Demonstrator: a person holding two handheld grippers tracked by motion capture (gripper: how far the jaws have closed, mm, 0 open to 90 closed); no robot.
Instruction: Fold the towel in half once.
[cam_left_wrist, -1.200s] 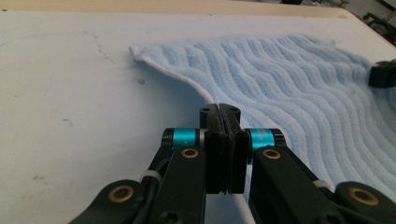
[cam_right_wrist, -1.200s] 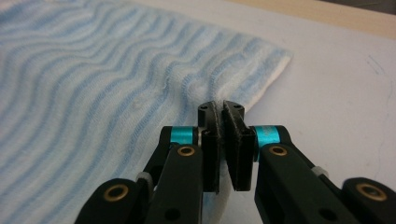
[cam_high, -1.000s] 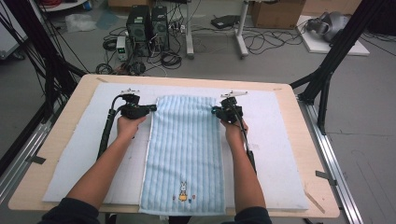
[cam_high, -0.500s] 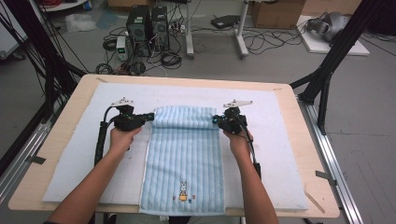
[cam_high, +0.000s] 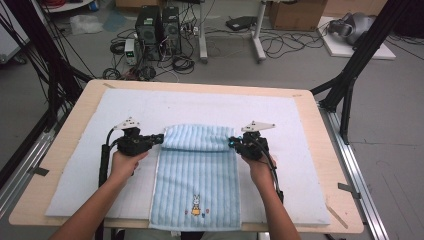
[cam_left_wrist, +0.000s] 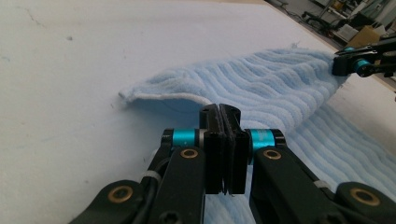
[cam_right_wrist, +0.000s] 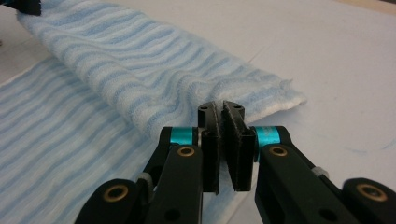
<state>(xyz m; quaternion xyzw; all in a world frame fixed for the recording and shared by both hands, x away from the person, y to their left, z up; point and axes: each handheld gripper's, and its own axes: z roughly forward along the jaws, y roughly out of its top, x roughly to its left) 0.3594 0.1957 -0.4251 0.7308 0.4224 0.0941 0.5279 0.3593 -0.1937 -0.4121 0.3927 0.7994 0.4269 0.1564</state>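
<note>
A light blue striped towel (cam_high: 197, 175) lies lengthwise on the white mat (cam_high: 300, 125), with a small rabbit motif (cam_high: 196, 205) near its front edge. Its far end is folded back over itself and hangs as a raised roll (cam_high: 197, 137) between the two grippers. My left gripper (cam_high: 161, 138) is shut on the roll's left corner, and my right gripper (cam_high: 231, 143) is shut on its right corner. In the left gripper view the jaws (cam_left_wrist: 219, 109) stand pressed together against the towel (cam_left_wrist: 261, 88). In the right gripper view the jaws (cam_right_wrist: 222, 109) pinch the towel's edge (cam_right_wrist: 140, 70).
The mat covers a wooden table (cam_high: 65, 150). Bare mat lies beyond the fold and on both sides of the towel. Computers, cables and black frame legs stand on the floor past the table's far edge.
Both grippers have moved toward the person with the towel's far edge, so the fold has travelled from near the far end to about the towel's middle.
</note>
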